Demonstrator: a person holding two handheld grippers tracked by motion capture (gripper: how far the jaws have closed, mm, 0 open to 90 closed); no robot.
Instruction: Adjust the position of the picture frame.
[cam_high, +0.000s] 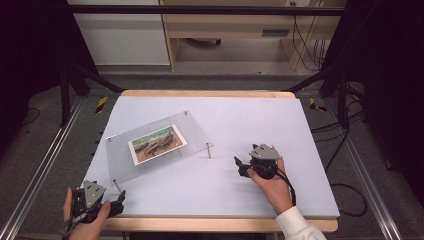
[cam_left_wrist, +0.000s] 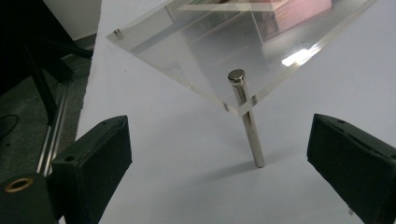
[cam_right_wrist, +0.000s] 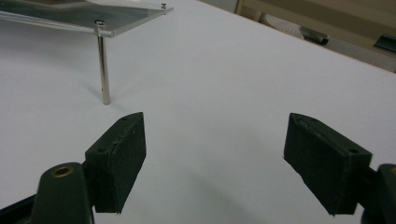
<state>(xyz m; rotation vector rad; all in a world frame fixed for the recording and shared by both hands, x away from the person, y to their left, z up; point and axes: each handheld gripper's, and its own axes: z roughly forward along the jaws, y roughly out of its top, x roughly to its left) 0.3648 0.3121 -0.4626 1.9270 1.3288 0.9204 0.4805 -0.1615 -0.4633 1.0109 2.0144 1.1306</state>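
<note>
A clear acrylic photo frame (cam_high: 159, 146) stands on the left half of the table (cam_high: 240, 190), raised on thin metal legs at its corners, with its plate tilted so that the far edge sits higher than the near one. Sandwiched in the plate is a printed photo (cam_high: 157, 144) with a white border. One leg (cam_high: 208, 150) stands at the frame's right corner, another leg (cam_high: 117, 186) at its near left corner.

The left tool (cam_high: 119, 200) rests at the near left edge of the table, just beside that near leg, pointing at it. In the left gripper view the leg (cam_left_wrist: 247, 122) rises between the two black jaws, which stand wide apart and touch nothing.

The right tool (cam_high: 239, 165) sits on the right half of the table, near the right corner leg but apart from it, held by a hand (cam_high: 274, 187) in a white sleeve. In the right gripper view its jaws are spread wide over bare table, with the leg (cam_right_wrist: 103, 70) off to their left.
</note>
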